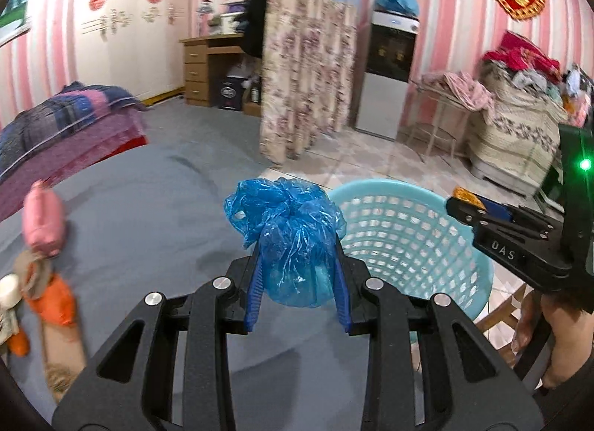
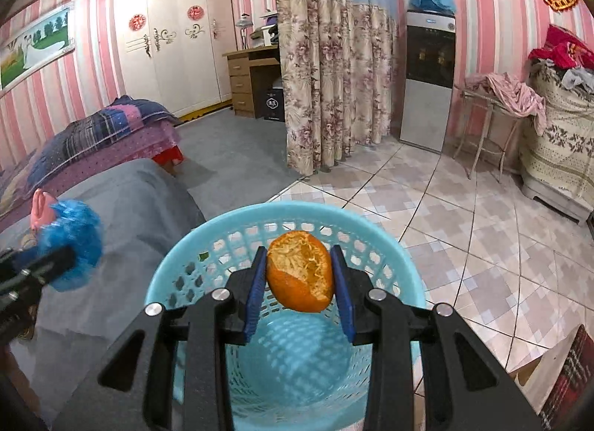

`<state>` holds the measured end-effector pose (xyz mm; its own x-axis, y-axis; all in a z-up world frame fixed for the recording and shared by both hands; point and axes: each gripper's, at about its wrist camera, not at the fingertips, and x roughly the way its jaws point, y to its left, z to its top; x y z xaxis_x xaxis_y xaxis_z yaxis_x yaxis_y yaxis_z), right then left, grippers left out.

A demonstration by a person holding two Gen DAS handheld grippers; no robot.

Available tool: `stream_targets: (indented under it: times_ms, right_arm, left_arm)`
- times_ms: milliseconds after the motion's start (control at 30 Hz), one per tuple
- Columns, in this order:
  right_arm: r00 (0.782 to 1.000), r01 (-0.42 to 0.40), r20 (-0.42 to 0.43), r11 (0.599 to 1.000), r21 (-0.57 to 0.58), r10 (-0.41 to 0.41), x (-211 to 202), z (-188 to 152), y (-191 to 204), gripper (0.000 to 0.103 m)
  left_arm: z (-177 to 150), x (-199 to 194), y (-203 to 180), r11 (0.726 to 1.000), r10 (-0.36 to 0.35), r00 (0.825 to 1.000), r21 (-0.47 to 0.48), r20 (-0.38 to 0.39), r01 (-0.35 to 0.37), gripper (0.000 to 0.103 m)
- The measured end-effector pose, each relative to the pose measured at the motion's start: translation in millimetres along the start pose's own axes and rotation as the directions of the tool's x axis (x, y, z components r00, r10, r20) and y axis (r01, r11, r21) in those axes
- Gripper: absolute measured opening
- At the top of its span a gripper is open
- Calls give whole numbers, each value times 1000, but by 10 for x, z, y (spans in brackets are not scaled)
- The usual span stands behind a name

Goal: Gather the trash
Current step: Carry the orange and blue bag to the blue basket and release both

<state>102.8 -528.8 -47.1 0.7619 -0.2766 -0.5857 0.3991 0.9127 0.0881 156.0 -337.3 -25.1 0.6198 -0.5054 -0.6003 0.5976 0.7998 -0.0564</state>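
My left gripper [image 1: 299, 267] is shut on a crumpled blue plastic bag [image 1: 293, 241] and holds it over the grey bed cover, just left of the light blue basket [image 1: 438, 215]. My right gripper [image 2: 300, 278] is shut on a piece of orange peel [image 2: 300, 276] and holds it above the open mouth of the basket [image 2: 178, 267]. The right gripper also shows in the left wrist view [image 1: 467, 208], over the basket's right rim. The blue bag also shows at the left of the right wrist view [image 2: 74, 241].
A pink stuffed toy [image 1: 41, 223] and an orange piece [image 1: 55, 301] lie on the grey bed cover [image 1: 148, 215] at left. A floral curtain [image 2: 334, 78], a water dispenser [image 2: 428, 78], a side table and a clothes-piled cabinet [image 2: 557, 141] stand on the tiled floor beyond.
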Motion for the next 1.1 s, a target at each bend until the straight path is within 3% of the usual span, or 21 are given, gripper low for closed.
stream_targets:
  times_ms: [300, 467, 533, 733, 933, 967, 1067, 1100]
  right_arm:
    - [1000, 25, 7, 997, 76, -26, 66, 0, -355, 35]
    - [999, 41, 7, 996, 85, -42, 36, -15, -430, 35]
    - [999, 42, 6, 995, 95, -43, 60, -22, -474, 35]
    - [999, 35, -13, 997, 75, -34, 145, -31, -384, 35]
    - [999, 28, -27, 1000, 11, -28, 244, -5, -91, 36]
    - [999, 32, -30, 999, 4, -32, 248, -15, -67, 39]
    - [999, 36, -20, 999, 0, -36, 257, -17, 1, 68]
    - [999, 33, -16, 999, 1, -33, 245, -16, 6, 72]
  left_arm:
    - [230, 439, -513, 994, -50, 998, 95, -23, 52, 33]
    - [292, 556, -550, 992, -25, 999, 120, -19, 28, 67]
    - [322, 567, -483, 994, -9, 1000, 108, -18, 11, 70]
    - [277, 418, -99, 996, 71, 997, 53, -2, -71, 90]
    - [210, 287, 219, 992, 123, 992, -16, -11, -123, 95]
    - [203, 271, 242, 991, 132, 991, -20, -9, -132, 96]
    - [176, 190, 371, 987, 158, 987, -42, -2, -158, 97]
    - [171, 161, 418, 985, 162, 987, -52, -1, -162, 97]
